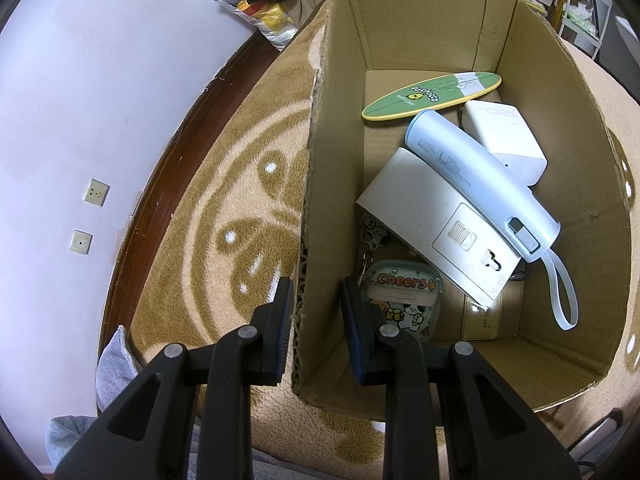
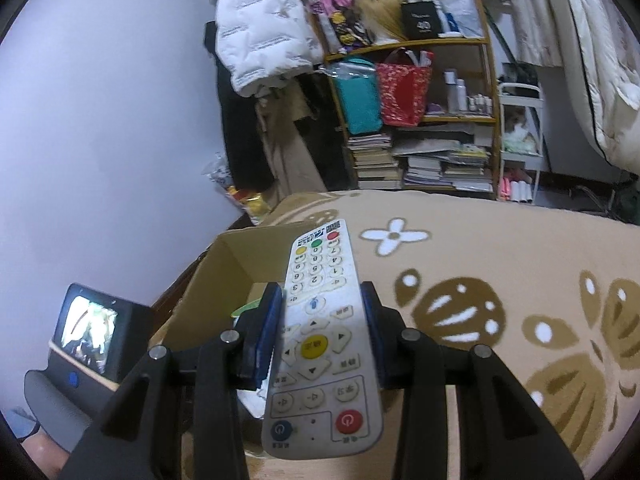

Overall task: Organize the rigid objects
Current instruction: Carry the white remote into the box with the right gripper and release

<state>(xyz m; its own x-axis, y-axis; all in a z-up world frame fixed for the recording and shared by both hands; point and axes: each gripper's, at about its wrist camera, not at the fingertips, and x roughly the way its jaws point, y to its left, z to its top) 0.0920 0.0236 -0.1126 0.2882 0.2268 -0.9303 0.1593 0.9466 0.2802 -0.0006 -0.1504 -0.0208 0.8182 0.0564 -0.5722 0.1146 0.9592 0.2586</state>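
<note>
Step in hand: carrying an item to the box. Right gripper (image 2: 322, 320) is clamped on the white remote (image 2: 320, 344) across its middle, held above the near edge of the cardboard box (image 1: 560, 128), which sits on the patterned blanket (image 1: 208, 208). Left gripper (image 1: 314, 308) straddles the box's left wall, pads apart, not pinching it. Box already holds a blue power bank (image 1: 472, 172), white charger (image 1: 504, 136) and other small things. Next, I judge: move the remote over open floor space in the box, lower, then release.
</note>
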